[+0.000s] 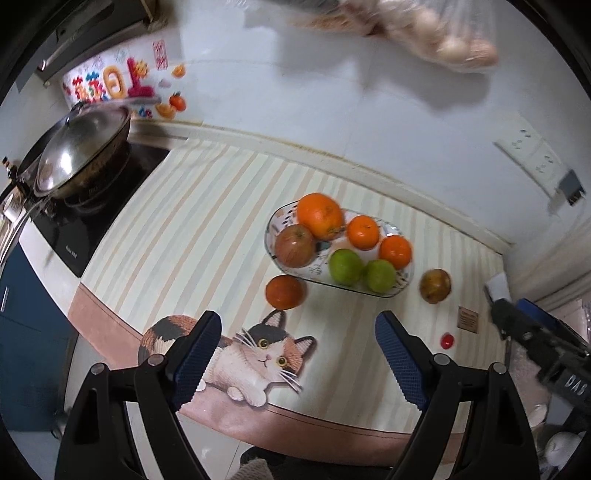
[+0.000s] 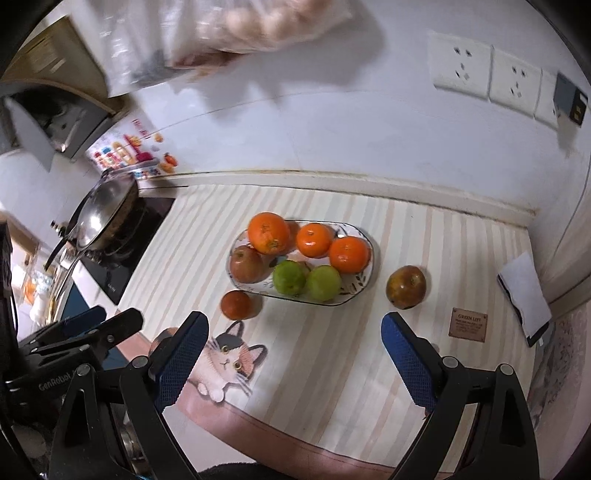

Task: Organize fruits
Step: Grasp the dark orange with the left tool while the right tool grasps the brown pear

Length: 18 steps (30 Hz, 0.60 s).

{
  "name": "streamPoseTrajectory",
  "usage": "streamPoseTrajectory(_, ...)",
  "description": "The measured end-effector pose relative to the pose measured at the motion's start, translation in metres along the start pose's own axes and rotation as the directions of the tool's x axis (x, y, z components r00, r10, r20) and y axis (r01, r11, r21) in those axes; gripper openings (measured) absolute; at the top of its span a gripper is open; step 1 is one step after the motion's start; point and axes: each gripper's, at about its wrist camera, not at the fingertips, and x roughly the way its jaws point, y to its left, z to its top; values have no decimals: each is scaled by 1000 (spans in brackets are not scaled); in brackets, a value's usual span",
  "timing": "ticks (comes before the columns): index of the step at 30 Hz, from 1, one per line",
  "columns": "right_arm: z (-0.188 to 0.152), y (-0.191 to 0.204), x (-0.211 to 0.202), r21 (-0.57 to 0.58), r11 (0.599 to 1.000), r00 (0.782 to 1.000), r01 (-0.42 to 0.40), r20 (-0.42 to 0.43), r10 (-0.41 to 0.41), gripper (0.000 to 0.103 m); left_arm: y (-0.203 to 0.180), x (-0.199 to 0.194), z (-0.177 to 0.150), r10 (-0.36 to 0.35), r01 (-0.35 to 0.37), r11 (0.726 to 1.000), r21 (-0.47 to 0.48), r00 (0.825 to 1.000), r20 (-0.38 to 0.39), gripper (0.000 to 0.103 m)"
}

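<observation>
An oval glass plate on the striped mat holds three oranges, a red apple and two green fruits. A small red-orange fruit lies on the mat left of the plate. A brownish fruit lies to its right. A tiny red fruit lies nearer the front. My left gripper is open and empty above the mat's cat picture. My right gripper is open and empty in front of the plate.
A lidded wok sits on a black hob at the left. Wall sockets are at the back right. A white-and-black box lies at the mat's right edge. A bag of eggs hangs above.
</observation>
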Motion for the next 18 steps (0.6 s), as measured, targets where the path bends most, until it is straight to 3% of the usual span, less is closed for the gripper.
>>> streamPoseTrajectory(7, 20, -59, 52, 131, 991, 997, 37, -71, -27, 97, 19, 61, 22, 33, -40, 998, -55, 991, -126, 85)
streamPoseTrajectory(12, 30, -112, 107, 251, 966, 988, 69, -151, -31, 97, 26, 115, 31, 49, -66, 996, -63, 972, -230, 85)
streamPoseTrajectory(18, 30, -166, 179, 408, 909, 970, 87, -241, 15, 97, 31, 168, 32, 56, -82, 994, -67, 945, -323, 85)
